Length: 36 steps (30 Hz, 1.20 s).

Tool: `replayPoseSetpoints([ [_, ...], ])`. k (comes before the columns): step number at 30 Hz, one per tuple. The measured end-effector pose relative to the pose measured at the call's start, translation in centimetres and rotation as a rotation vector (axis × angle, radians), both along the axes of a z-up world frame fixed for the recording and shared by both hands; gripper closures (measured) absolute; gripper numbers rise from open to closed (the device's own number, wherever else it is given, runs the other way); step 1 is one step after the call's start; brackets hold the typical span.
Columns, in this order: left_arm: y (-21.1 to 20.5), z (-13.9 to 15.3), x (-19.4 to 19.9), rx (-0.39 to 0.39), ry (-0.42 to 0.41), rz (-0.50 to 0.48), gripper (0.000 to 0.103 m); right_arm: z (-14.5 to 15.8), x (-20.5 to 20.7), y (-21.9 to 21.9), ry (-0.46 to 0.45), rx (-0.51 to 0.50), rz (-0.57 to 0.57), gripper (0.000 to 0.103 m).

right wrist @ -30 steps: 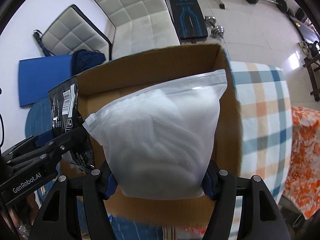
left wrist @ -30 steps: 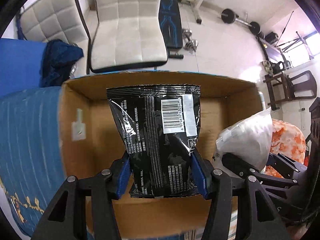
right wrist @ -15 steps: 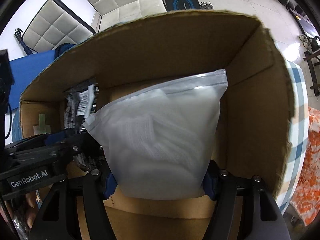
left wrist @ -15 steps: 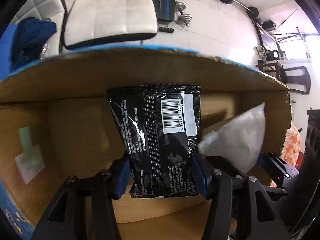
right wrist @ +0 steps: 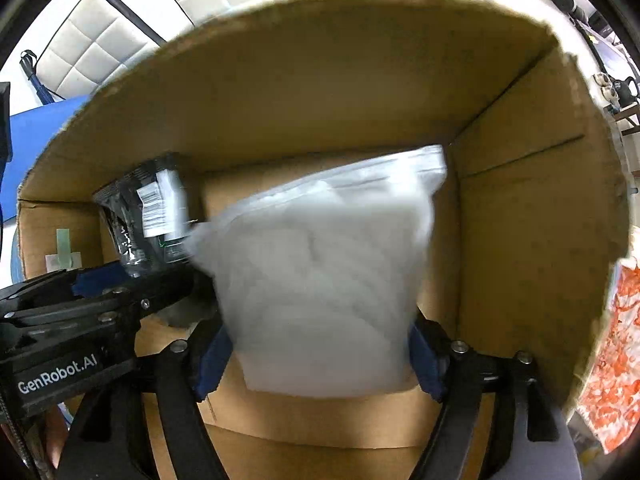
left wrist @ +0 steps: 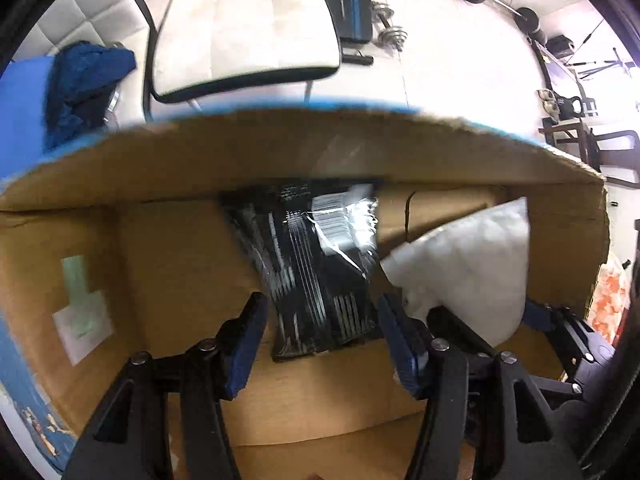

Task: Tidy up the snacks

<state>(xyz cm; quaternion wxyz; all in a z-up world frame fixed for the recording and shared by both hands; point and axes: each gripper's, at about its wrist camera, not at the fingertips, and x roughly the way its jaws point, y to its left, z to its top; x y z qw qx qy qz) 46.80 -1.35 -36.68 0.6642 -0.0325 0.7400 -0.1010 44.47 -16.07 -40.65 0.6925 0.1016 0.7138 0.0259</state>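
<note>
Release stage of packing. Both tools point down into the cardboard box (right wrist: pixel 520 208). The left tool (left wrist: pixel 320 340) is opening, its pads clear of the black snack packet (left wrist: pixel 316 272) between them, which drops against the far wall. The right tool (right wrist: pixel 320 360) is opening around the white pouch (right wrist: pixel 328 272), blurred, seemingly freed. Two snacks are thus boxed; whether others remain cannot be told.

Black snack packet (left wrist: pixel 316 264), white pouch (right wrist: pixel 320 280), both inside cardboard box (right wrist: pixel 520 240)
</note>
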Motion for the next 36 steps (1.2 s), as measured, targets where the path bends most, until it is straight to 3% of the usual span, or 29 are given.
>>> replayPoseSetpoints([
  [6,0.5,3.4,-0.8,0.050,-0.076,0.001,0.027,1.8,-0.8,-0.4,-0.050,-0.025,0.024,0.008],
  [9,1.9,4.5,-2.4,0.067,-0.110,0.015,0.018,3.0,-1.3,-0.2,-0.078,-0.068,0.051,0.007],
  [12,2.6,5.2,-4.1,0.087,-0.146,0.020,0.016,3.7,-2.4,0.5,-0.089,-0.091,0.071,0.007],
  [15,3.4,5.2,-5.5,0.092,-0.176,0.043,0.005,4.0,-3.6,1.2,-0.089,-0.101,0.080,0.000],
  [26,4.6,9.7,-11.4,0.117,-0.321,0.059,0.004,6.6,-9.0,2.4,-0.152,-0.118,0.069,0.000],
  [36,4.7,16.1,-18.9,0.173,-0.491,0.035,0.004,13.7,-15.7,0.6,-0.243,-0.111,0.019,0.000],
])
